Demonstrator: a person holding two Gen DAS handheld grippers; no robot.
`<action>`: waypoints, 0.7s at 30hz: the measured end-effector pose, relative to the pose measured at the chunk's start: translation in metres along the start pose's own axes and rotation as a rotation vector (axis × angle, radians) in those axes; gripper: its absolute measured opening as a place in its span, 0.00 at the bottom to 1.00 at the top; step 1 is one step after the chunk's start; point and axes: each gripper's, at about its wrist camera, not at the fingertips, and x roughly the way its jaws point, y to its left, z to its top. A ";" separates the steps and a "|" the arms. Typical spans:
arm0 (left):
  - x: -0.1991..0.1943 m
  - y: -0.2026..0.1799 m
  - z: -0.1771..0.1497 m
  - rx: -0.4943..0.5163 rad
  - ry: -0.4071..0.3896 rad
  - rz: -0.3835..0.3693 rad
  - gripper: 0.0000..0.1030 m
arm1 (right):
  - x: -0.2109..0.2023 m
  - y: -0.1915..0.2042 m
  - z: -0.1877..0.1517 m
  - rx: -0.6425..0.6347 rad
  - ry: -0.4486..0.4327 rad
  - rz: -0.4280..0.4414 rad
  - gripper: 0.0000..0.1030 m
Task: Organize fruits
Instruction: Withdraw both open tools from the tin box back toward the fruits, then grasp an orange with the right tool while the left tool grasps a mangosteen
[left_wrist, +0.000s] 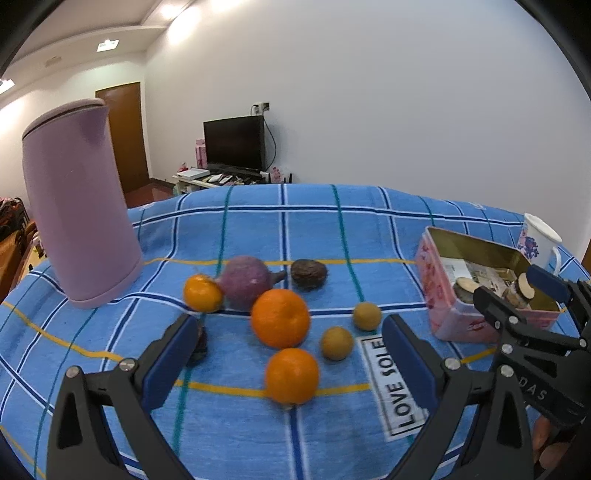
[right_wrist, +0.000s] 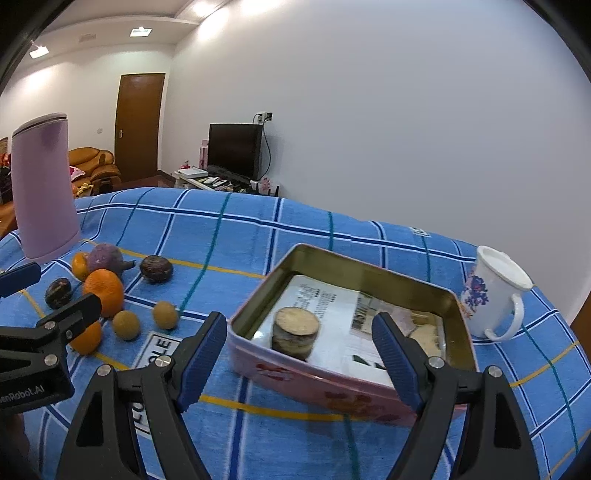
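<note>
Both claws are being held released and empty: the left gripper (left_wrist: 290, 363) is being aimed at the fruits (left_wrist: 280, 317) clustered just left of the pink tin (right_wrist: 332, 384), the right gripper (right_wrist: 299, 354) at the tin itself. The nearest orange (left_wrist: 291, 374) is being judged light, round and liable to roll; it should be taken across its middle.

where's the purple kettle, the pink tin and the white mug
purple kettle (left_wrist: 79, 206), left wrist view, mid body
pink tin (right_wrist: 369, 275), right wrist view, far inner wall
white mug (right_wrist: 491, 295), right wrist view, outer side
</note>
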 end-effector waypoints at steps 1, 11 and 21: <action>0.000 0.003 0.000 0.001 0.002 0.002 0.99 | 0.001 0.002 0.000 -0.001 0.001 0.003 0.80; 0.001 0.065 0.006 -0.021 0.002 0.077 0.99 | -0.002 0.031 0.002 -0.006 0.020 0.160 0.80; 0.004 0.122 0.006 -0.125 0.022 0.147 0.99 | 0.004 0.076 0.002 -0.066 0.093 0.323 0.65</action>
